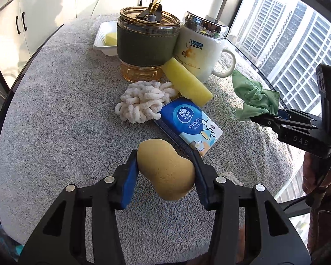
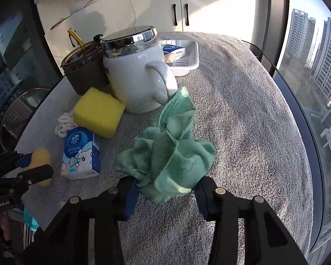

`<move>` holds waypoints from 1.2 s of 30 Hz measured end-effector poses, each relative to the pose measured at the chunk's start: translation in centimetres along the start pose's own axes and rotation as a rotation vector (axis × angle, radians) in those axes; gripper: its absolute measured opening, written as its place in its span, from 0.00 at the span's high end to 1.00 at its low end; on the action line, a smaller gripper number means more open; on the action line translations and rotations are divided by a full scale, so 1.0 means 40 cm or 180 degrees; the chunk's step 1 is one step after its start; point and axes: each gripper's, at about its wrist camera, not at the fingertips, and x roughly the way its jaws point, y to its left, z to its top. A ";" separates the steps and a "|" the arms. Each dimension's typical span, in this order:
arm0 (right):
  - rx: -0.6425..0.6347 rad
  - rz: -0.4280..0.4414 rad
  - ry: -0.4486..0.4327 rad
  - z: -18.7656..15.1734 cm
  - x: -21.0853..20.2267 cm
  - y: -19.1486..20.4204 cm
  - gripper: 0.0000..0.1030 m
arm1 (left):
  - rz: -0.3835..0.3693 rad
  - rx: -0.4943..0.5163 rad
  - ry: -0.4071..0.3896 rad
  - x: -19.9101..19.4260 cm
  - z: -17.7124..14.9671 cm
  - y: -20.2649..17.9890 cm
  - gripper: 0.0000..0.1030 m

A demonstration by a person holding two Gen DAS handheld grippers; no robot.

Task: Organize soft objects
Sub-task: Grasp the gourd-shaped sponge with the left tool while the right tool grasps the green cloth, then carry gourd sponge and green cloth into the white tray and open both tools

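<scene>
The left gripper [image 1: 165, 172] has its fingers [image 1: 130, 176] clenched on the tan sponge [image 1: 165, 170] at its narrow waist, near the front of the grey-towelled worktop [image 1: 55, 121]. It looks light and springy, and dents under the pads, so a mid-body hold suits it. Its long axis runs from far-left to near-right, fatter lobe nearest.

The right gripper [image 2: 165, 196] pinches the green cloth [image 2: 167, 152], a limp, crumpled bundle with no clear axis, one corner trailing toward the white mug [image 2: 134, 75]. I judge that bunched folds grip better than 1 loose edge.
</scene>
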 end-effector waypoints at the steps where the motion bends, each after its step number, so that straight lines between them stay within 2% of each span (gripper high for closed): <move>1: 0.0009 -0.0006 -0.0009 0.000 -0.006 -0.003 0.54 | 0.0013 -0.0018 0.0005 -0.003 -0.002 0.008 0.58; 10: 0.0207 -0.0179 -0.0048 0.003 -0.024 -0.082 0.54 | 0.0451 -0.0236 -0.0082 -0.010 0.027 0.131 0.58; 20: 0.0509 -0.0342 0.0048 0.049 0.029 -0.224 0.54 | 0.0910 -0.0493 -0.0251 -0.009 0.094 0.302 0.58; 29: 0.0471 -0.0517 0.0009 0.151 0.079 -0.299 0.54 | 0.1250 -0.0474 -0.0258 0.066 0.195 0.404 0.57; 36: 0.0444 -0.0413 -0.0082 0.268 0.119 -0.313 0.54 | 0.1270 -0.0401 -0.0378 0.117 0.327 0.432 0.57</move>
